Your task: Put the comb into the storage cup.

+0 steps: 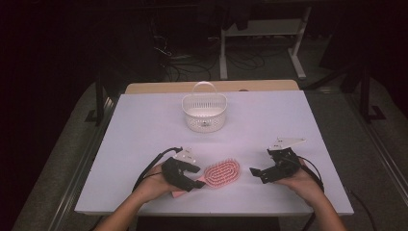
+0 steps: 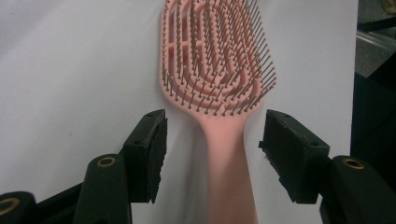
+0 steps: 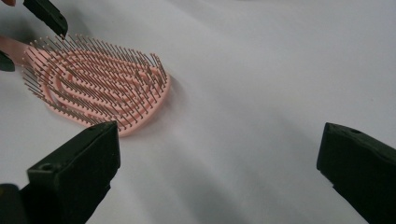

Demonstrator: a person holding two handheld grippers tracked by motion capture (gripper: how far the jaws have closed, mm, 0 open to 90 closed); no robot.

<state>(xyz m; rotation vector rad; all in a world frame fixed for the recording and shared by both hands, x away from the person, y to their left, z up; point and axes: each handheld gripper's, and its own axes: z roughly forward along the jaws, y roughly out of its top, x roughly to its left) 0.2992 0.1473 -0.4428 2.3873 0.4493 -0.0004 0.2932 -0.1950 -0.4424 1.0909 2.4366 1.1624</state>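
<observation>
Two tongs (image 2: 212, 154) astride brush handle (image 2: 229, 177)

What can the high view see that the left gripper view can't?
High view alone: the white basket at the far side of the table, and the right gripper with its jaws apart over bare tabletop.

Left gripper view alone: the left gripper close up, jaws on either side of the brush handle with gaps, not pressing it.

Both: the pink hairbrush lying bristles up on the white tabletop.
</observation>
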